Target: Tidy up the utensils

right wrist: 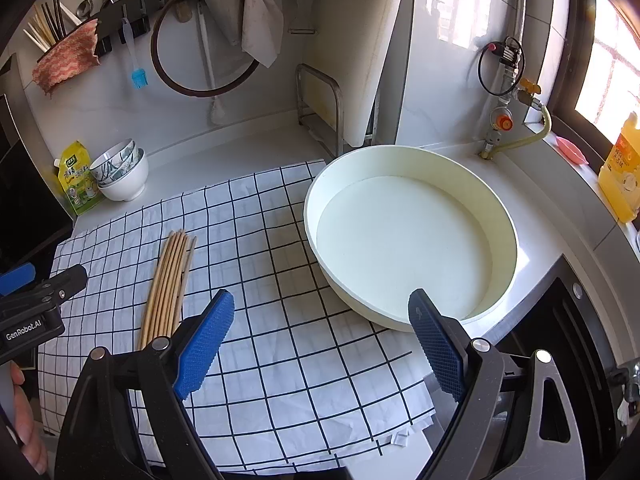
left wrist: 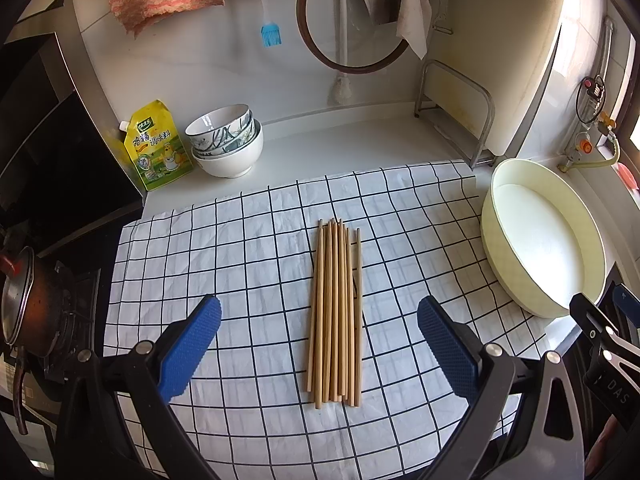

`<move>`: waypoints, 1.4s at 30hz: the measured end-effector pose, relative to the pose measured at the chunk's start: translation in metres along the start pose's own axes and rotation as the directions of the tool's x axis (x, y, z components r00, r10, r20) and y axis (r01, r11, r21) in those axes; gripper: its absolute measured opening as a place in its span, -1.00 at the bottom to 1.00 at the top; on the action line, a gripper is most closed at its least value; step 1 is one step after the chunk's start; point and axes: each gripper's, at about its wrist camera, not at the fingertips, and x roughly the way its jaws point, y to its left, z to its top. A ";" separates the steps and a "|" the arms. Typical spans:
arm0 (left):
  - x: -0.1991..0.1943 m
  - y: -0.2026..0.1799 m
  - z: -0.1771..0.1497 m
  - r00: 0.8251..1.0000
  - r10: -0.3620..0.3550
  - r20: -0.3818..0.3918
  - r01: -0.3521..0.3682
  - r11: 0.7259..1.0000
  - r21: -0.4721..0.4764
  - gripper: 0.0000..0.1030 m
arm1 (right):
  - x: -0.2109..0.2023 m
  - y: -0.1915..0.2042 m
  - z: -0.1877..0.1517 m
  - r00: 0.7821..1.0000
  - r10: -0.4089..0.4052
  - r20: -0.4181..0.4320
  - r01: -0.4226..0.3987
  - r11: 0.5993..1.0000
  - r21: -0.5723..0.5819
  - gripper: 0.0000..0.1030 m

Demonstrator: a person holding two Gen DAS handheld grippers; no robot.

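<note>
Several wooden chopsticks (left wrist: 335,312) lie side by side in a neat bundle on the white checked cloth (left wrist: 224,256). They also show in the right wrist view (right wrist: 168,284), left of centre. My left gripper (left wrist: 319,334) is open and empty, its blue pads either side of the bundle's near half, above it. My right gripper (right wrist: 321,332) is open and empty over the cloth, right of the chopsticks and in front of the cream round basin (right wrist: 408,236). A wall-mounted utensil holder (right wrist: 52,28) with chopsticks and spoons hangs at the upper left.
Stacked bowls (left wrist: 226,140) and a yellow seasoning pouch (left wrist: 156,146) stand at the back left. A stove with a pot (left wrist: 24,300) is at the left edge. The basin (left wrist: 544,236) sits at the right, a cutting board rack (left wrist: 456,112) behind. An oil bottle (right wrist: 622,172) is on the sill.
</note>
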 end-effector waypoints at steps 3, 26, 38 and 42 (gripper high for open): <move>-0.003 0.002 -0.002 1.000 -0.001 0.001 0.001 1.000 -0.003 0.88 | 0.000 0.001 0.000 1.000 0.000 -0.001 0.000 1.000 -0.003 0.65; 0.061 0.065 -0.020 0.997 0.018 -0.081 -0.019 1.000 -0.004 0.88 | 0.055 0.078 -0.009 0.989 0.102 -0.106 -0.115 0.985 -0.130 0.65; 0.128 0.088 -0.035 0.990 -0.044 -0.136 0.051 0.998 0.045 0.88 | 0.134 0.125 -0.037 0.972 0.115 -0.204 -0.142 0.983 -0.120 0.65; 0.142 0.090 -0.039 0.988 -0.045 -0.149 0.056 0.996 0.067 0.88 | 0.151 0.135 -0.041 0.970 0.103 -0.220 -0.130 0.985 -0.110 0.64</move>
